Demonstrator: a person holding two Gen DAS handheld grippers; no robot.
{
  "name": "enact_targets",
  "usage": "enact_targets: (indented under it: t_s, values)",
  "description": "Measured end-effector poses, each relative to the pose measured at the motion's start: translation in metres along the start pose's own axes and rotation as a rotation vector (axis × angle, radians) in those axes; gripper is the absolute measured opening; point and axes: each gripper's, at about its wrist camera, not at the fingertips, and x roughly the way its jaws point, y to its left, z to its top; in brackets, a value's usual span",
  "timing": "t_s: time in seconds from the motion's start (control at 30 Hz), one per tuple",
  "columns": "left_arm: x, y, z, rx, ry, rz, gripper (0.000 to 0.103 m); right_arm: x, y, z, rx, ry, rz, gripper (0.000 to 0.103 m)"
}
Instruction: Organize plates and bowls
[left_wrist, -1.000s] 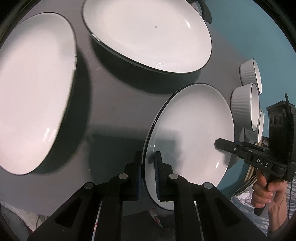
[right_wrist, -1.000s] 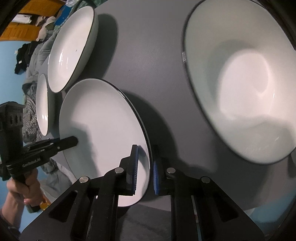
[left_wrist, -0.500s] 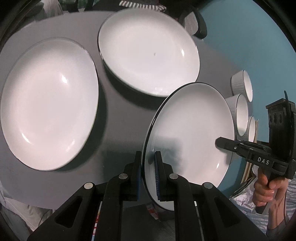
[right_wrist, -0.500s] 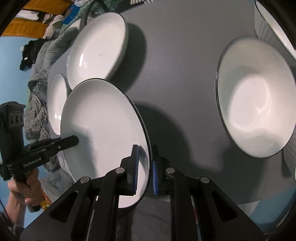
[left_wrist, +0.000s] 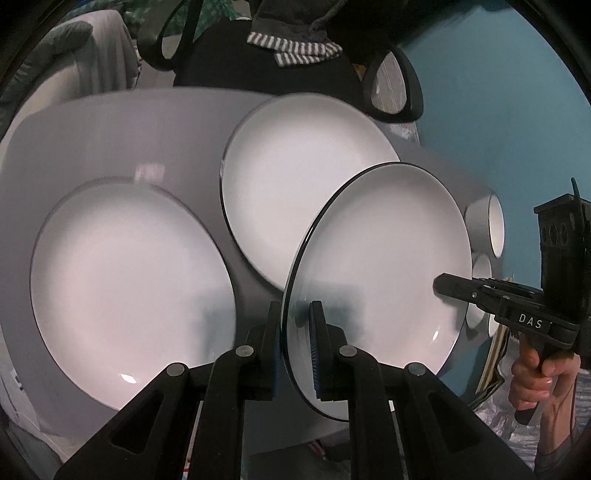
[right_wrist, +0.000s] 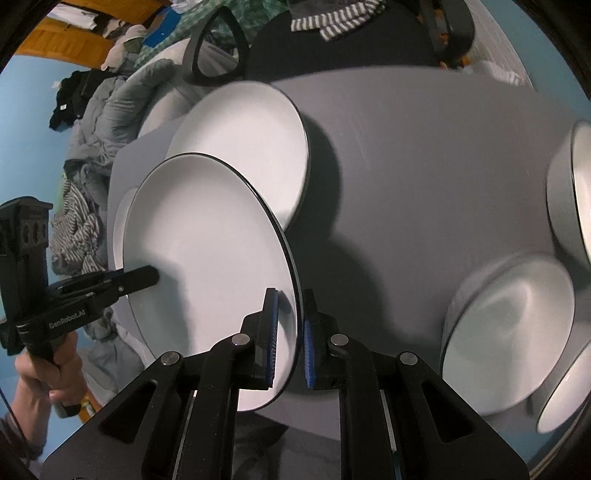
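Observation:
A white plate with a thin black rim (left_wrist: 380, 258) hangs tilted above the grey table (left_wrist: 110, 129), held from both sides. My left gripper (left_wrist: 295, 347) is shut on its near rim, blue pads pressed on either face. My right gripper (right_wrist: 290, 325) is shut on the opposite rim of the same plate (right_wrist: 207, 240). Each gripper also shows in the other's view: the right gripper (left_wrist: 443, 287) at the plate's far edge, the left gripper (right_wrist: 149, 277) likewise. Two more white plates lie flat on the table, one at the left (left_wrist: 125, 280) and one farther back (left_wrist: 295, 177).
White ribbed bowls (right_wrist: 509, 339) stand near the table's right side, one more (right_wrist: 576, 192) at the frame edge. A black office chair (left_wrist: 258, 55) with striped cloth stands behind the table. Clothes are piled on a bed (right_wrist: 96, 122) at the left. A hand (left_wrist: 532, 376) grips the right tool.
Both grippers have risen and drawn back with the plate held between them. The table, its plates and bowls now look smaller and farther below, and the chair behind has come into view.

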Motion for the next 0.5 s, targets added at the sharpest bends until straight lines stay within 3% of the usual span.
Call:
enact_targets:
  t_s: [0.5]
  values:
    - [0.005, 0.017, 0.054, -0.047, -0.005, 0.068, 0.014, 0.013, 0.002, 0.058, -0.019, 0.054, 0.029, 0.012]
